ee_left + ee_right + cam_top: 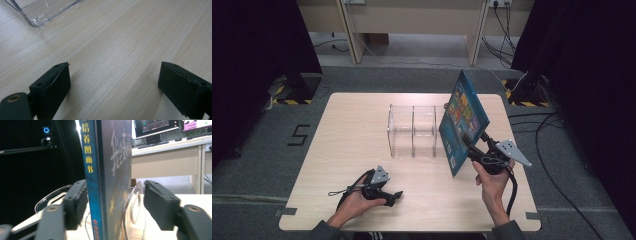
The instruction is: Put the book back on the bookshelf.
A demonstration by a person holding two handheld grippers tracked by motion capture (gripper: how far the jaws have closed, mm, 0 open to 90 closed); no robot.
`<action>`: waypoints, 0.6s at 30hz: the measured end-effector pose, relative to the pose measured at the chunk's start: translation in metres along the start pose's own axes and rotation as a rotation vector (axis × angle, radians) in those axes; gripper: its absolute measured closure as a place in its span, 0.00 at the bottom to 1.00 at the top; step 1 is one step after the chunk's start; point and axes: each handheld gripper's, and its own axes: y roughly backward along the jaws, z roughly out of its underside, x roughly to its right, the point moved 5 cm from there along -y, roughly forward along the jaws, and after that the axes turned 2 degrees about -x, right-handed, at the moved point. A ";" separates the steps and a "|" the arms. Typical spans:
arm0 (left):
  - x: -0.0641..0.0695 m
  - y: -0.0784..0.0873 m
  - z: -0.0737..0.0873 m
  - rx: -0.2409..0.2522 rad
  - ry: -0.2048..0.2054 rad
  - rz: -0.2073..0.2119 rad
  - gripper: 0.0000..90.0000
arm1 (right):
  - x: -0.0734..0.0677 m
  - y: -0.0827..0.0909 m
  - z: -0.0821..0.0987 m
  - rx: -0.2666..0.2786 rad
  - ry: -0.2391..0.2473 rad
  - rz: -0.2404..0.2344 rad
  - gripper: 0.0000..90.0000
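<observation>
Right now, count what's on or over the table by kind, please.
Books: 1, the blue picture book
Clear divided holders: 1, the clear holder
Hand-held grippers: 2, left hand-held gripper and right hand-held gripper
Total: 4

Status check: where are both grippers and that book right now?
Left gripper open, resting on table, holding nothing. Right gripper open, jaws astride the blue book, right jaw clear of it. Book upright by clear rack. Nothing in the way.

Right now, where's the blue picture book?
In the high view the blue picture book stands tilted at the right end of the clear three-compartment plastic rack, between the jaws of the right claw.
</observation>
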 end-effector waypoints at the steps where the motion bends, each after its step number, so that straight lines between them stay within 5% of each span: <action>1: 0.000 0.000 0.000 0.000 0.000 0.000 0.11 | -0.001 0.001 0.000 0.002 -0.003 -0.007 0.37; 9: 0.000 0.000 0.000 0.000 0.000 0.000 0.11 | -0.001 0.008 -0.001 0.018 0.017 -0.020 0.18; 18: 0.000 0.000 0.000 0.000 -0.003 0.003 0.11 | 0.003 0.017 0.003 0.009 0.014 -0.015 0.18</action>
